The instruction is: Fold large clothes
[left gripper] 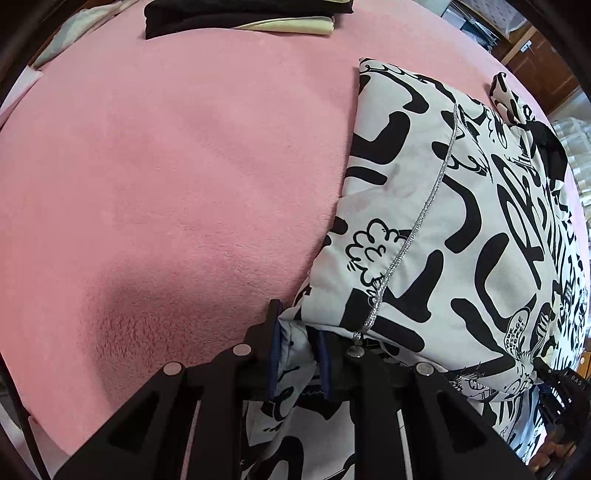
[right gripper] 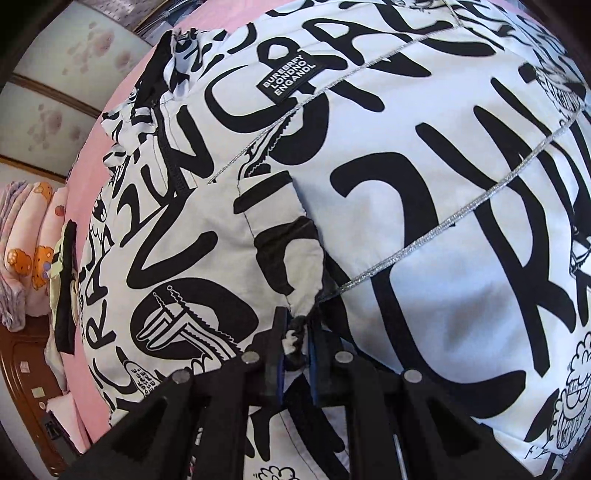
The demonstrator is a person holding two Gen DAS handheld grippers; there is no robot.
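1. Both sets of jaws pinch cloth: the left gripper (left gripper: 298,354) nips the near left edge of the graffiti-print jacket (left gripper: 443,229), and the right gripper (right gripper: 296,350) clamps a gathered black-and-white bunch, probably a cuff.
2. That jacket lies on the pink blanket (left gripper: 166,184), right of bare pink, with a folded dark pile (left gripper: 240,18) far beyond.
3. Judged a mid-fold carry: move both grips level and together so the padded layers stay aligned.
4. Lay the edge flat before letting go; puffy fabric may spring back.
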